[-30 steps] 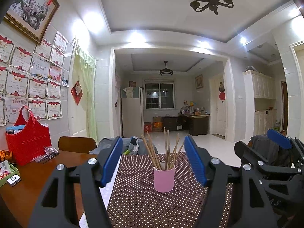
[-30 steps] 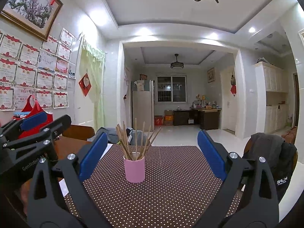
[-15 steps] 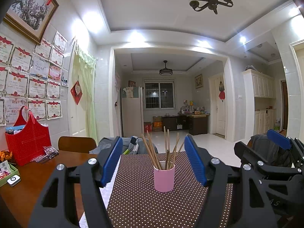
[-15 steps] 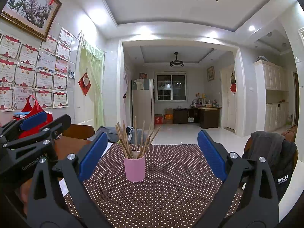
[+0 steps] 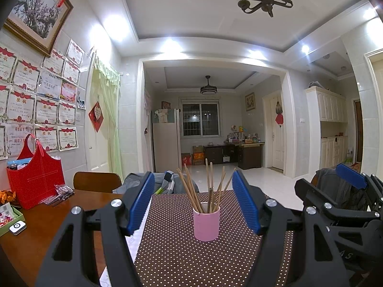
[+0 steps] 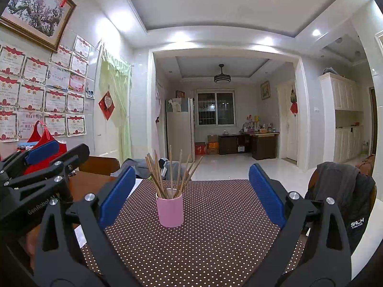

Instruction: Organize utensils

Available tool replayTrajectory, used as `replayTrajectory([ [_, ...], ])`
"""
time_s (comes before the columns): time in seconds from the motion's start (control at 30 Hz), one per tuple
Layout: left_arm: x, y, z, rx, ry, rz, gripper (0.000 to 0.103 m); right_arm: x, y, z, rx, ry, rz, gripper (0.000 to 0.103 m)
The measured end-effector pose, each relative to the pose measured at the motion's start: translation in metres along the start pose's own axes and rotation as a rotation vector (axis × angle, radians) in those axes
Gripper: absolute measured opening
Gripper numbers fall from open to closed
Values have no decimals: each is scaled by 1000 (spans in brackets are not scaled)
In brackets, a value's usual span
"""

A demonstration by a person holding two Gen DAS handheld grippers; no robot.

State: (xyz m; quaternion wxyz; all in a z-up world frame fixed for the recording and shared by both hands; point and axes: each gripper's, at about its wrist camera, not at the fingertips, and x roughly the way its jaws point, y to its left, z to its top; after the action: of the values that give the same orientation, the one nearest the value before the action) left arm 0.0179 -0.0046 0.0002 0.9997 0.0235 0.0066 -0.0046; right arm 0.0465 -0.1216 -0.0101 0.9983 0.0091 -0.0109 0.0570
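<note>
So there's a wooden table (image 5: 36, 234) with a brown dotted mat (image 5: 182, 258) down the middle, and a pink cup (image 5: 206, 222) standing on the mat. The cup is straight ahead of the left tongs (image 5: 192, 203) and a bit left of centre for the right tongs (image 6: 191, 196), so the left looks better lined up to me. Both tongs are spread wide, holding nothing, well short of it. Chopsticks (image 5: 210, 189) stand in the cup, long axis roughly upright, tips fanning out. Off to the left, a red bag (image 5: 36, 179).
</note>
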Motion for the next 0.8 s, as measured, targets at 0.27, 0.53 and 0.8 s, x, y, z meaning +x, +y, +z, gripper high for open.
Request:
replayTrajectory([
  [0.27, 1, 0, 0, 2, 1, 1, 67, 0, 1, 0, 3, 2, 1, 94],
  [0.53, 0, 0, 0, 3, 0, 1, 67, -1, 3, -1, 6, 6, 2, 94],
  [0.8, 1, 0, 0, 4, 2, 2, 67, -2, 5, -1, 7, 9, 2, 94],
])
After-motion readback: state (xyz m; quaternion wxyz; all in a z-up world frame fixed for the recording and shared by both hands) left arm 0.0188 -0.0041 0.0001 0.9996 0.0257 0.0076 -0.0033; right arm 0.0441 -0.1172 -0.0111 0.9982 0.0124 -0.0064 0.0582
